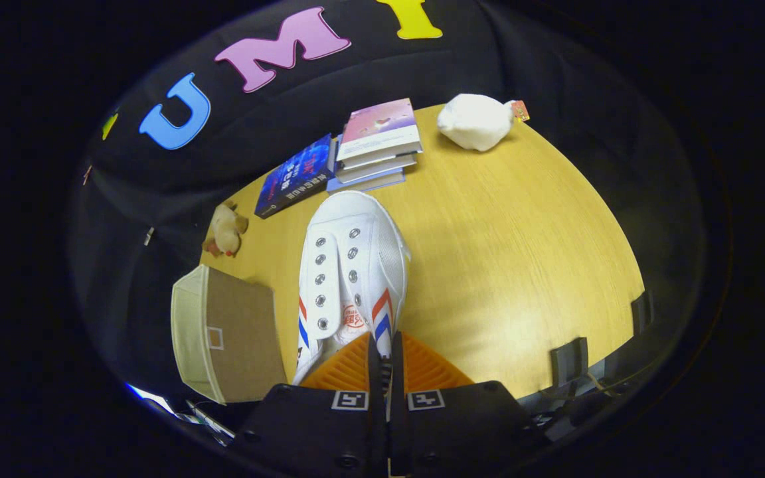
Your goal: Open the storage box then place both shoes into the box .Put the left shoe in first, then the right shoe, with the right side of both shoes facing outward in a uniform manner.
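ribbed orange tool [382,355] pinching white canvas shoe [349,265]

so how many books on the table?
4: one dark blue book lying flat beyond the shoe, three stacked beside it. The gripper is shut on the shoe's heel.

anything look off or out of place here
One thing: the white shoe has empty eyelets, no laces. The hand-held gripper is shut on its heel edge, toe aimed at the stacked books. The storage box sits beside it, apart. A dark book leans askew against the stack.
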Demonstrator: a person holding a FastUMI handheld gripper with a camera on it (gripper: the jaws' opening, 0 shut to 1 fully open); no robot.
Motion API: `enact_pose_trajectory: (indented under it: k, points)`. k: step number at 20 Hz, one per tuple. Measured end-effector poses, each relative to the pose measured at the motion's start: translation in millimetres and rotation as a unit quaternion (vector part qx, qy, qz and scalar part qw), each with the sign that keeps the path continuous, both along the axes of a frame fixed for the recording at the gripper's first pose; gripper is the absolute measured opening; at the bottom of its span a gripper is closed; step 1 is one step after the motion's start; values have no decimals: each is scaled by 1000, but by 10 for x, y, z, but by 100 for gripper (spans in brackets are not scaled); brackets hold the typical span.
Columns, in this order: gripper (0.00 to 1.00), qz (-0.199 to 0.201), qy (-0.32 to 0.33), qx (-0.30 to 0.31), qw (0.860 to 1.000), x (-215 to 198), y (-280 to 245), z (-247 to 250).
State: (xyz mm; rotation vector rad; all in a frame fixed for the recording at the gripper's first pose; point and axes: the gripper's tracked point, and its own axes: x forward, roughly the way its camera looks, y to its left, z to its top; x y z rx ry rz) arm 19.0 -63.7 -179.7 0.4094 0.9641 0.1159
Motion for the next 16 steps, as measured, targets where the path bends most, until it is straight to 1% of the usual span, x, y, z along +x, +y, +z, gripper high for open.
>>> enact_pose_trajectory:
  k: [3,8,11,13,16]
  points:
    - [6,9,-26,12,1000,-18,484,368]
    - [6,59,-50,39,996,-153,1467,820]
    - [6,81,-41,69,993,-270,2028,975]
    - [7,93,-36,81,992,-317,2311,1019]
    - [7,115,-29,75,990,-373,2666,965]
